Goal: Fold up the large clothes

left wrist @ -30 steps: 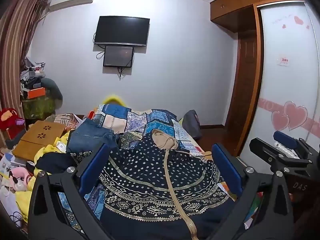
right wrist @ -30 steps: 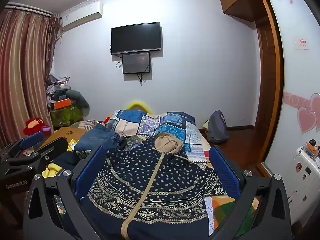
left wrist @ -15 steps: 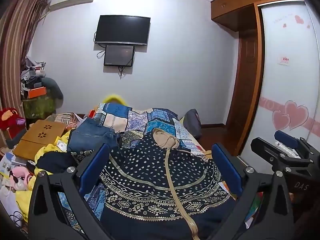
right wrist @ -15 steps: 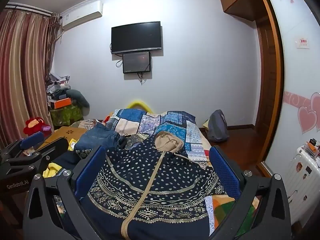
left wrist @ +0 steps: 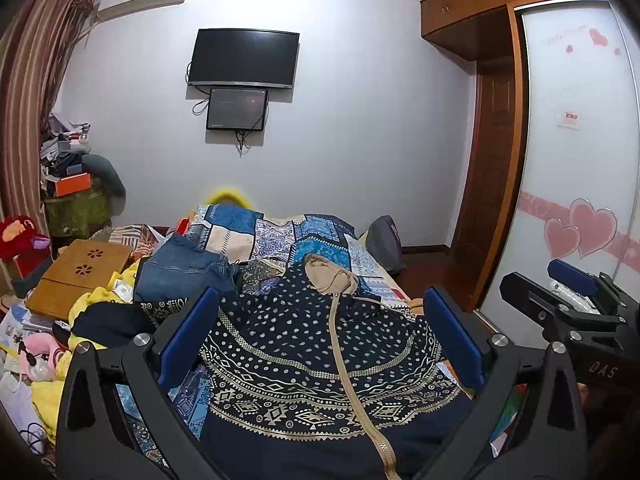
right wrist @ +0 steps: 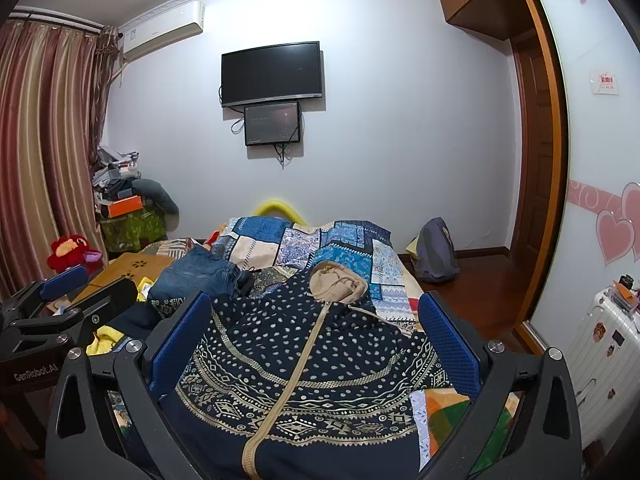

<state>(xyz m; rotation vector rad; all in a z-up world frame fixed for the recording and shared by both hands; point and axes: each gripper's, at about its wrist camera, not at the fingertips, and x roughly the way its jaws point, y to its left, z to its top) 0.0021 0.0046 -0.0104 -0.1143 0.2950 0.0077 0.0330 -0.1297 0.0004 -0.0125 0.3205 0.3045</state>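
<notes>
So far nothing's folded: your left gripper (left wrist: 320, 344) and right gripper (right wrist: 316, 340) hover wide, empty, above the unfolded hooded jacket (right wrist: 304, 360).

Left tool (left wrist: 320, 340) and right tool (right wrist: 316, 336) side by side, level, both jaws wide apart.

One patterned hoodie (left wrist: 320, 360), one pair of jeans (left wrist: 180, 268), two wall screens (left wrist: 244, 58), two grippers (left wrist: 320, 336), one backpack (right wrist: 434, 252)
</notes>
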